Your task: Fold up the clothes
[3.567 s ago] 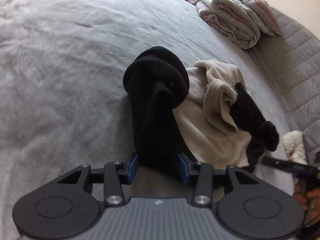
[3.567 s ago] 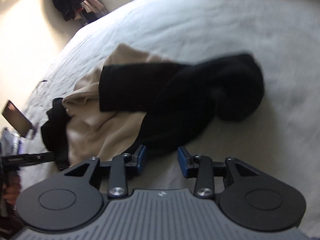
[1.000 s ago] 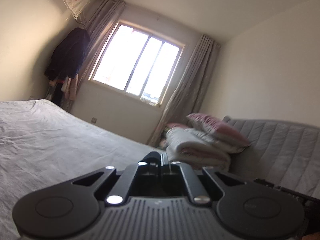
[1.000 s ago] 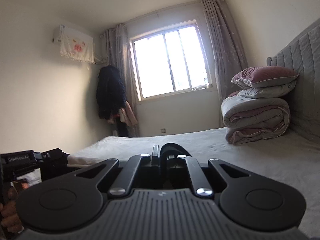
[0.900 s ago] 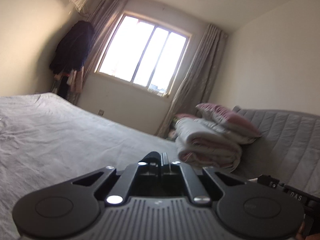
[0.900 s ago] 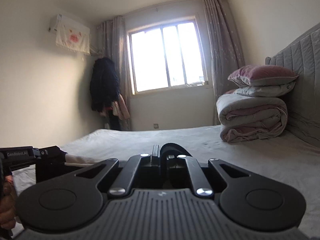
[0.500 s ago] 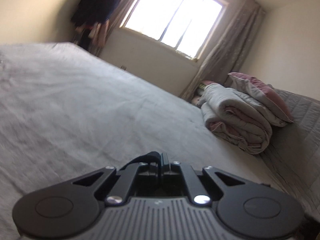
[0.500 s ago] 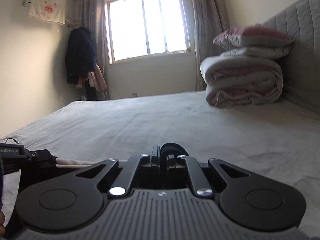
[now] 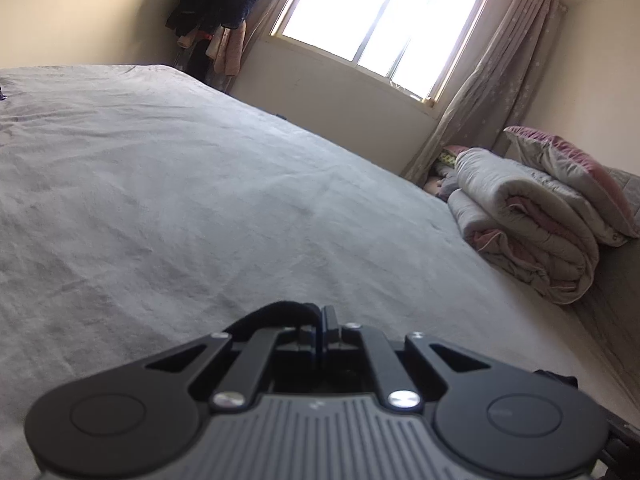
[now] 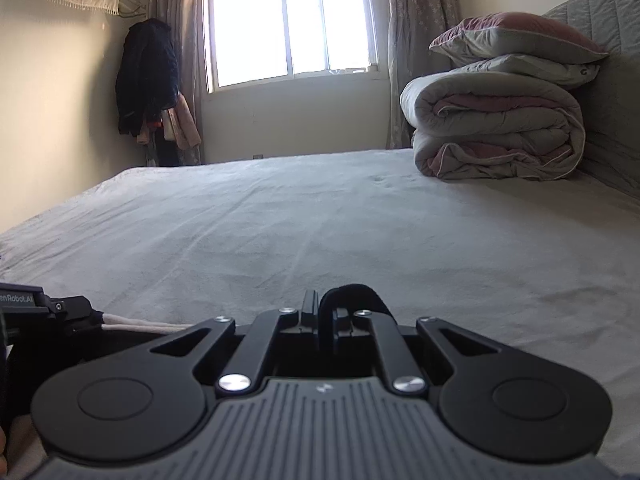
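My left gripper [image 9: 322, 314] is shut on a fold of the black garment [image 9: 276, 312], which bulges up just left of its fingertips. In the right wrist view, my right gripper [image 10: 325, 306] is also shut on the black garment [image 10: 352, 294], with a loop of cloth standing up to the right of its fingertips. Both grippers hang low over the grey bed sheet [image 9: 200, 200]. The rest of the garment is hidden under the gripper bodies. The left gripper's body [image 10: 28, 304] shows at the left edge, with dark cloth and a pale strip of fabric [image 10: 132, 326] beside it.
A rolled grey-and-pink duvet [image 10: 492, 132] with a pillow [image 10: 516, 36] on top lies against the padded headboard [image 10: 616, 80] at the right. Beyond the bed's far edge are a window [image 10: 288, 20] and dark clothes hung on the wall [image 10: 146, 76].
Both grippers have come down and tilted toward the bed, so the sheet now fills most of each view instead of the wall and window. Both stay shut on the black cloth.
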{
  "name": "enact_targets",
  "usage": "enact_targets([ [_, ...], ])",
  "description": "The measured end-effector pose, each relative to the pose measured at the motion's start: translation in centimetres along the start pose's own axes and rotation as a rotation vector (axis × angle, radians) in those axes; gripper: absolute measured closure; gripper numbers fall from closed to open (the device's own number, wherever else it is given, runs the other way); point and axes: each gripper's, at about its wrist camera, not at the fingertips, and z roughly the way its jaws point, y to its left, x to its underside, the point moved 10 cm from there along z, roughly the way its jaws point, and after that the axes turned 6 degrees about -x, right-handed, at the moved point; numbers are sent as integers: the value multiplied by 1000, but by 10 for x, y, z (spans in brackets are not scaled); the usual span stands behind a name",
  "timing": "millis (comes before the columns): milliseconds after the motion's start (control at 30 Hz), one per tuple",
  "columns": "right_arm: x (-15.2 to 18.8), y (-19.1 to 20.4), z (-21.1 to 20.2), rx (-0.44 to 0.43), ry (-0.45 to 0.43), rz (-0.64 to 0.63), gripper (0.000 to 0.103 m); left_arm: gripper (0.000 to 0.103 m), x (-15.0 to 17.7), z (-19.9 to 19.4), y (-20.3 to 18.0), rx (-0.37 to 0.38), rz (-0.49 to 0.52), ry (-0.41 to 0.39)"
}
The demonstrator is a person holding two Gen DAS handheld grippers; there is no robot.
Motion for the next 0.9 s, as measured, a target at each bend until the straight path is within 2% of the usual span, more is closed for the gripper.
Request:
enact_targets([
  [200,4,-10,18,-40,54,91,93,99,7,28,6,2,-30,75],
  [300,-2,-18,19,-93,75,202,87,92,1,32,3,34,-58,108],
  [333,-4,-22,18,-117,83,254,76,85,-1,30,2,53,-73,115],
  [367,-7,-25,16,-142,87,310,71,77,-4,28,1,73,-96,121],
  [400,-9,-28,11,-167,79,368,64,72,-6,26,1,91,-121,129],
  [467,-14,-32,1,-190,70,433,64,57,-7,18,0,120,-156,147],
  [633,-16,-27,-31,-163,96,394,64,47,-11,-11,2,104,-141,150],
  [800,-10,-19,-68,-111,117,315,63,45,-7,-50,9,90,-130,180],
  [867,-6,-19,-83,-95,121,311,63,38,-2,-63,13,77,-112,196],
  [900,-4,-19,-90,-93,125,317,63,37,1,-71,14,67,-94,198],
])
